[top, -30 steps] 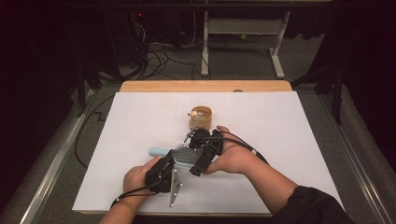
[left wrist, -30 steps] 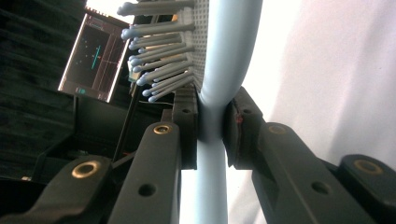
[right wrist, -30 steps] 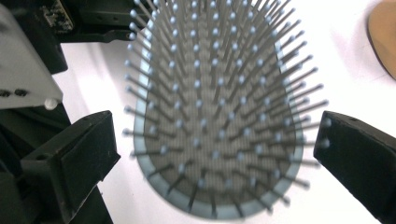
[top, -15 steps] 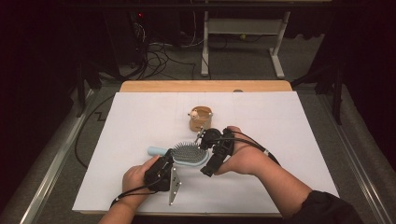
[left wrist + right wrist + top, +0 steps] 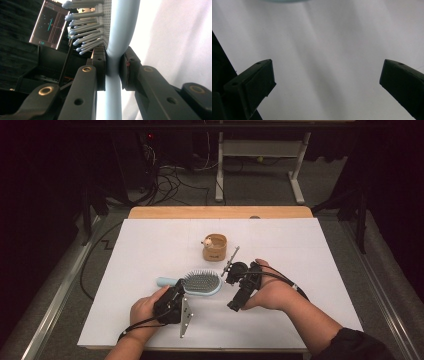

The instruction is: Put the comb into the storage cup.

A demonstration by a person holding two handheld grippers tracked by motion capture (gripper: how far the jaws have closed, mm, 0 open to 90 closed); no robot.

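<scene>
A light-blue hairbrush (image 5: 200, 283) lies bristles-up on the white table (image 5: 300, 250), near the front and middle. My left gripper (image 5: 178, 290) is shut on its neck, where the handle (image 5: 113, 97) meets the head. In the left gripper view (image 5: 113, 68) both pads press on that blue neck, and the bristles (image 5: 85, 32) stick out to the left above them. My right gripper (image 5: 230, 288) is just right of the brush head, open and not touching it. In the right gripper view (image 5: 327, 75) its jaws stand wide apart over bare white table, with the brush's rim (image 5: 282, 1) at the top edge.
A small wooden cup (image 5: 215, 248) with a pale object in it stands behind the brush, near the table's middle. A wooden strip (image 5: 220, 212) borders the far edge. Beyond it are floor cables (image 5: 170, 180) and a white frame (image 5: 260, 155).
The right gripper has drawn back to the right, off the brush head, and stands open. The brush head is now uncovered. The left gripper keeps its hold.
</scene>
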